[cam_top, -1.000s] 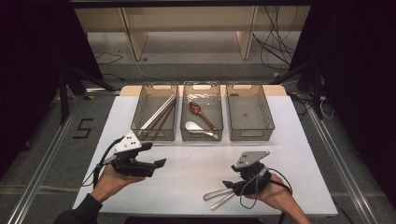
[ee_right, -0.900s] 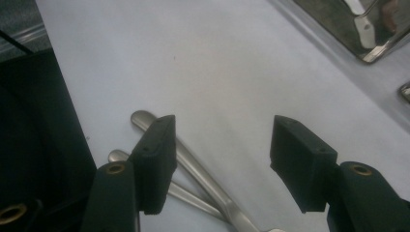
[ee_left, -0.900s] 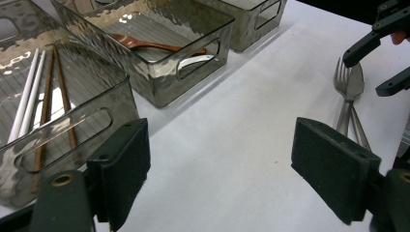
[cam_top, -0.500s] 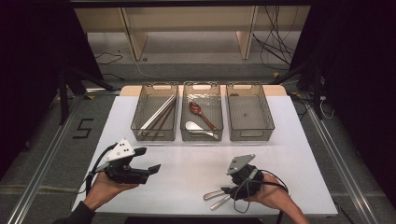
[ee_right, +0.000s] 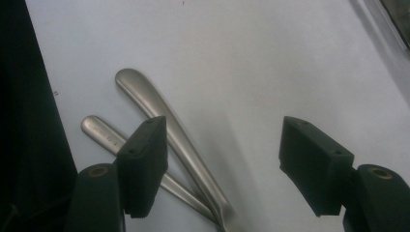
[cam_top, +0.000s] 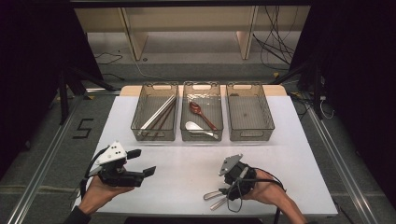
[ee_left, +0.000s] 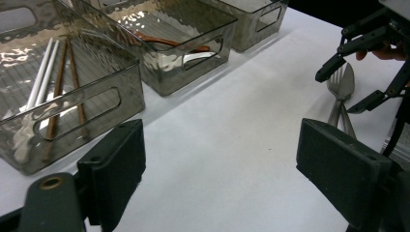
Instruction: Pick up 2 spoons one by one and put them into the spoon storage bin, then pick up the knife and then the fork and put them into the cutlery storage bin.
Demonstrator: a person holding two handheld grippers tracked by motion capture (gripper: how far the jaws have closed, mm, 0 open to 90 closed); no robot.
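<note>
Sorting cutlery: judged to be the work in hand, with a pick from the table coming up.
Table (cam_top: 299, 140): white, carrying everything; both grippers sit at its near edge.
Bins: three clear bins in a row, well beyond both grippers; left bin (cam_top: 155, 116) holds chopsticks, middle bin (cam_top: 201, 116) two spoons, right bin (cam_top: 249, 116) looks empty.
Left gripper (cam_top: 142, 162): jaws apart with nothing between them, having just been opening; well apart from the cutlery.
Right gripper (ee_right: 220, 157): the nearer one, jaws apart and just been opening, poised above the handles, not clamped.
Fork and spoon (ee_right: 159, 116): two steel pieces lying flat and crossed on the table, long axes slanting across the jaw gap.
Hidden: where the handles cross lies at the frame edge; which piece lies on top cannot be told.
</note>
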